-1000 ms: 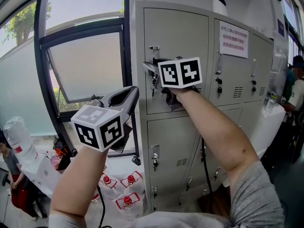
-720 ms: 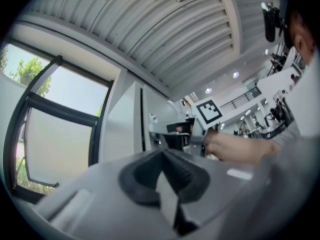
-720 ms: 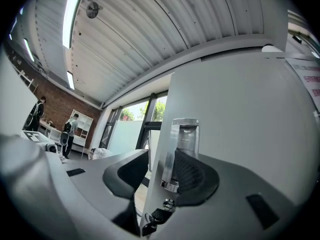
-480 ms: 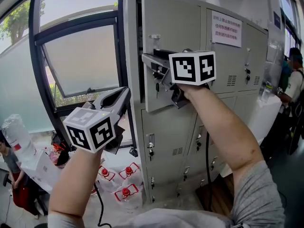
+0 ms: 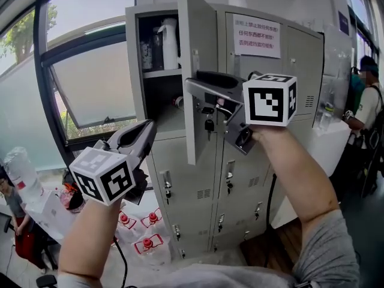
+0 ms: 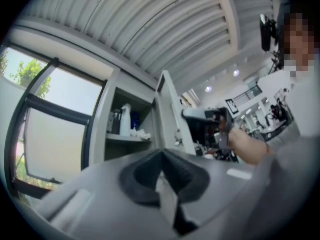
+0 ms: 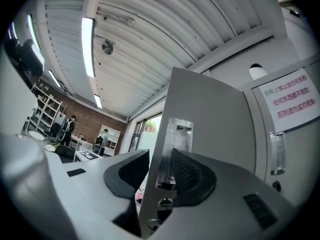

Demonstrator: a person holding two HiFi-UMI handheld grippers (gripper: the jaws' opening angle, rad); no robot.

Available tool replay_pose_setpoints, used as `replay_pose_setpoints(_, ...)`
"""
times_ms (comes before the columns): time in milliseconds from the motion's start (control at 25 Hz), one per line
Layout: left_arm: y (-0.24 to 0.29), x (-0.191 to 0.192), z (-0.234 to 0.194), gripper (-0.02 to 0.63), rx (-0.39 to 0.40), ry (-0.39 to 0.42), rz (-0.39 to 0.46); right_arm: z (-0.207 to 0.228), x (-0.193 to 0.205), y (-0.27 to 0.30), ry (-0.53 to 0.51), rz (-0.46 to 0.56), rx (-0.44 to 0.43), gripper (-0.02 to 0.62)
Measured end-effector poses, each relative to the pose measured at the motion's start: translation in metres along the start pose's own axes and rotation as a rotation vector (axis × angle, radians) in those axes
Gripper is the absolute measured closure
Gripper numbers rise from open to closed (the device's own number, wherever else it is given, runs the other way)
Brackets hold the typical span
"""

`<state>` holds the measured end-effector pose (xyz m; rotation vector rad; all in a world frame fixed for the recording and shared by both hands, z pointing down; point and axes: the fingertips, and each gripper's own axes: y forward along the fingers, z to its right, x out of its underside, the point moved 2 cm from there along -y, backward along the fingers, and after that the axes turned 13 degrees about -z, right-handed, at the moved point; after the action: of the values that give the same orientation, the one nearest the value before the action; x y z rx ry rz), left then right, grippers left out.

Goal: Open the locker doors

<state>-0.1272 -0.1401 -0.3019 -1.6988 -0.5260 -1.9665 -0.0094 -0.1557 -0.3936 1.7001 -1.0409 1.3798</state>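
Tall black-framed window (image 5: 90,83) with a frosted pane tilted open, green tree (image 5: 24,32) outside – daylight, white ribbed ceiling (image 7: 165,39) with a long strip light (image 7: 88,46), red brick back wall (image 7: 85,121), brown wooden floor (image 5: 282,245)

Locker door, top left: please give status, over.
Right claw gripping locker door edge, jaws just closed further. Left claw shut, empty. Door half open, bottles inside. Nothing blocking.

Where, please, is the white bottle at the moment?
In the head view, the white bottle stands on the shelf inside the open top-left locker, just left of the swung-out door.
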Motion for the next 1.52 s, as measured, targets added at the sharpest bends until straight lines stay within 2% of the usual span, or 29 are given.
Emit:
replay_pose_setpoints(280, 0.04, -0.016, 0.086, 0.601, -0.042, 0.024, 0.022, 0.034, 0.011, -0.106, -0.011, 0.011, -0.094, 0.456)
replay_pose_setpoints(520, 0.071, -0.016, 0.141, 0.601, -0.118, 0.016, 0.016, 0.089, 0.025, -0.163, 0.001, 0.012, -0.079, 0.446)
replay_pose_setpoints(680, 0.086, -0.011, 0.165, 0.601, -0.161, 0.004, -0.004, 0.112, 0.032, -0.179, 0.009, 0.023, -0.078, 0.443)
replay_pose_setpoints(880, 0.091, -0.011, 0.183, 0.601, -0.205, 0.0, -0.028, 0.114, 0.038, -0.186, -0.018, 0.03, -0.071, 0.453)
replay_pose_setpoints(1120, 0.088, -0.007, 0.195, 0.601, -0.214, -0.005, -0.028, 0.105, 0.044, -0.21, 0.003, 0.109, 0.001, 0.456)
replay_pose_setpoints(1200, 0.085, 0.004, 0.2, 0.601, -0.214, -0.006, -0.028, 0.09, 0.067, -0.23, 0.009, 0.142, -0.012, 0.459)
replay_pose_setpoints(1320, 0.078, 0.033, 0.212, 0.601, -0.236, 0.018, -0.036, 0.064, 0.139, -0.252, 0.041, 0.129, -0.055, 0.48)
replay_pose_setpoints(1400, 0.075, 0.064, 0.222, 0.601, -0.253, 0.021, -0.056, 0.054, 0.198, -0.259, 0.079, 0.086, -0.031, 0.492)
replay_pose_setpoints(1520, 0.071, 0.121, 0.239, 0.601, -0.229, -0.047, -0.079, 0.049, 0.276, -0.261, 0.151, 0.023, 0.027, 0.506)
